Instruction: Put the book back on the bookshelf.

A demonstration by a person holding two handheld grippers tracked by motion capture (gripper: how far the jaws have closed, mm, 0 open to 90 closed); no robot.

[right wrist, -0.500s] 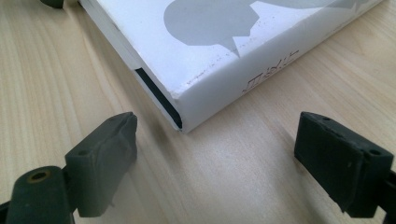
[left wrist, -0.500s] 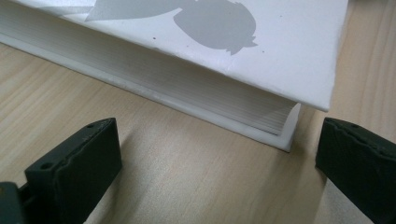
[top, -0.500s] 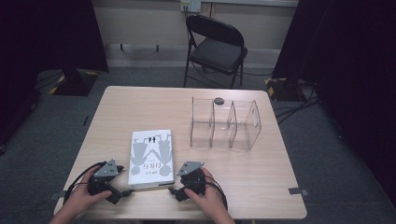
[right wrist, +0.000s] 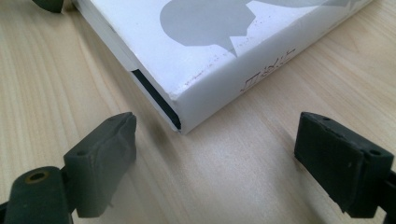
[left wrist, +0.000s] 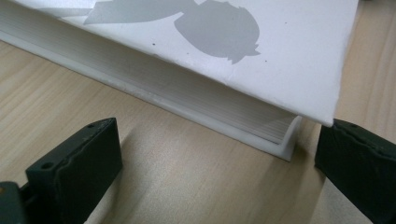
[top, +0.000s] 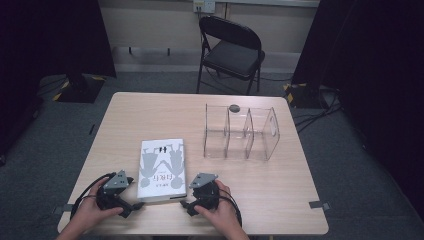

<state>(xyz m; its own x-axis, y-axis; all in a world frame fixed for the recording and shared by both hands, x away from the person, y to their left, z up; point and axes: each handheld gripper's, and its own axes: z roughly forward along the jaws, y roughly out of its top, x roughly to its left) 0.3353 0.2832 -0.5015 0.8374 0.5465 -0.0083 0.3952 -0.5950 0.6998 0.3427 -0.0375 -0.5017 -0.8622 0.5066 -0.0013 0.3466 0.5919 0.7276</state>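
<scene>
A white book (top: 161,170) lies flat on the wooden table (top: 280,190), at its near side, cover up with grey figures printed on it; one near corner points at each hand. The left gripper (top: 131,205) sits at the book's near left corner, its fingers (left wrist: 74,172) spread wide and holding nothing; in the left gripper view the page edges and the corner lie just ahead of them, one finger close beside the corner (whether it touches I cannot tell). The right gripper (top: 186,205) sits at the near right corner, its fingers (right wrist: 100,158) likewise wide apart and empty; in the right gripper view the spine corner lies ahead, between them but apart from both. Farther back on the table stands a clear divided rack (top: 240,132), well apart from the book; beyond the table, a dark folding chair (top: 231,52).
</scene>
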